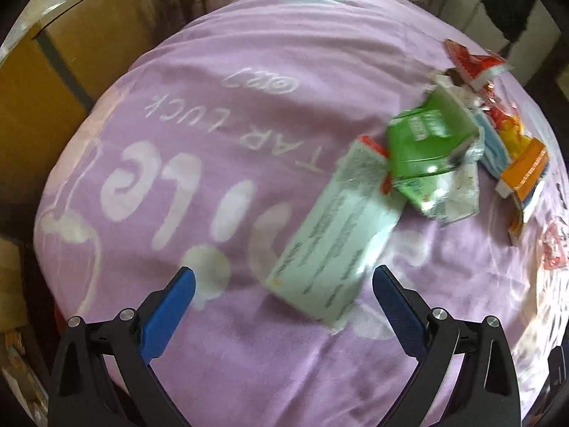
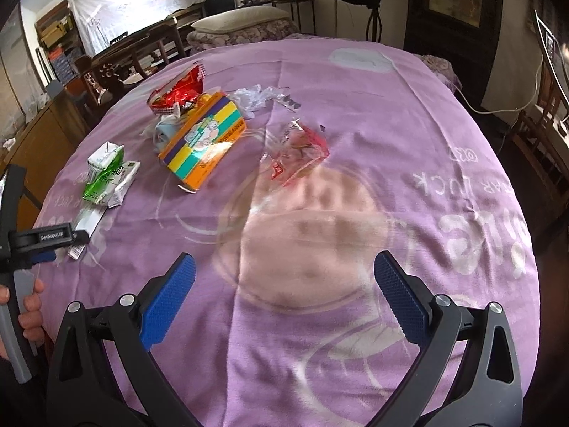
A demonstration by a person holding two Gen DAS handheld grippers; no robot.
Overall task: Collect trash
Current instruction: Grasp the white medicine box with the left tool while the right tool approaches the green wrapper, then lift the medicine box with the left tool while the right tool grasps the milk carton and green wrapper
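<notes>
Open hand-held gripper (image 1: 283,279), pale box (image 1: 336,238), green carton (image 1: 432,142)

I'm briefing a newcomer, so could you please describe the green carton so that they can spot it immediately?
Look at the purple bedspread and its trash cluster on the left. The green carton lies nearest the left gripper; it alone is green and white, crushed.

On the bedspread (image 2: 355,114), your flat box (image 1: 334,235) lies nearest; the carton (image 1: 430,142) sits just beyond it, wrappers (image 1: 473,64) farther right.
</notes>
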